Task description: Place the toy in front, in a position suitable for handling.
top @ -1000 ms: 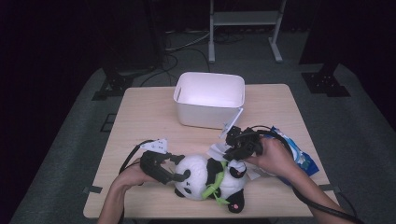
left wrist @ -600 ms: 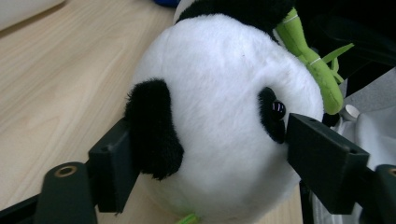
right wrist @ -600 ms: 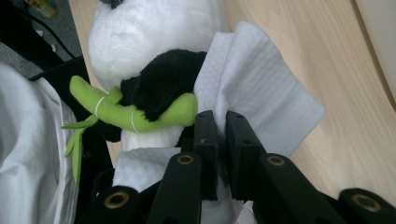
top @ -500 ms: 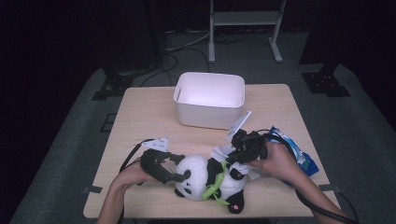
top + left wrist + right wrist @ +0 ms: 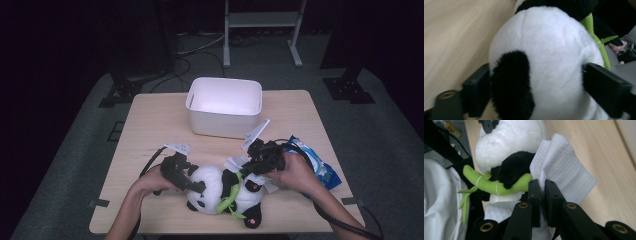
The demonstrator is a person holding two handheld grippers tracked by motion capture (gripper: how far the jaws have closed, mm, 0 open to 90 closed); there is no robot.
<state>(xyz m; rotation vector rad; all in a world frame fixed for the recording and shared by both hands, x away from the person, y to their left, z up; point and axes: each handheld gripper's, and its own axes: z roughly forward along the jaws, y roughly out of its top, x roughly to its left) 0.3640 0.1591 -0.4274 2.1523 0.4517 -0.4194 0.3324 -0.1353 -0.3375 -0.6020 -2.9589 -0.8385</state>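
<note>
- Left tongs [image 5: 192,184] are clamped across the plush panda's [image 5: 220,192] head, one jaw on each side, pinning it to the surface [image 5: 150,125].
- Right tongs [image 5: 539,192] are pinched shut on a white wipe [image 5: 564,167], pressed against the panda's far end by its green bamboo [image 5: 496,185].
- Panda lies lengthwise between the two hands: white, black-patched, fluffy.

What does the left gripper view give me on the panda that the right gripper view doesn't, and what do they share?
Left gripper view: the left gripper has its fingers pressed on both sides of the panda's white head, by a black ear.

Right gripper view: the right gripper is shut on a white wipe lying against the panda's black arm.

Both: the panda, its green bamboo stalk and the wooden table.
</note>
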